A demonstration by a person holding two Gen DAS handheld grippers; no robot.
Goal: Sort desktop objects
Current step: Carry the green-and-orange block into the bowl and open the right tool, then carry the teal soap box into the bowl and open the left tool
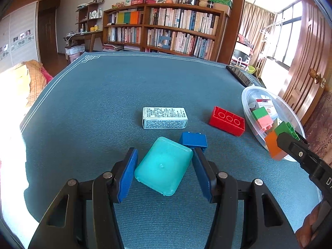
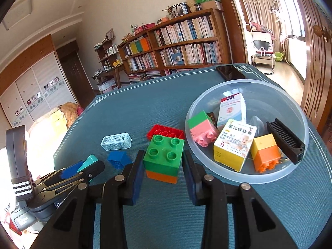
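Blue table mat (image 1: 103, 108) under both grippers; left gripper (image 1: 165, 167) spread around teal case (image 1: 164, 166), pads apart from it; right gripper (image 2: 162, 162) clamps green-orange block (image 2: 162, 158) beside clear bowl (image 2: 238, 178).

bright daylight, blown-out left, fisheye-warped edges

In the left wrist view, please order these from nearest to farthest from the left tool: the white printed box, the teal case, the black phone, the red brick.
From the left tool:
1. Teal case, between its fingers.
2. White printed box, straight ahead on the cloth.
3. Red brick, ahead to the right, beside the clear bowl.
4. Black phone, at the far right table edge.
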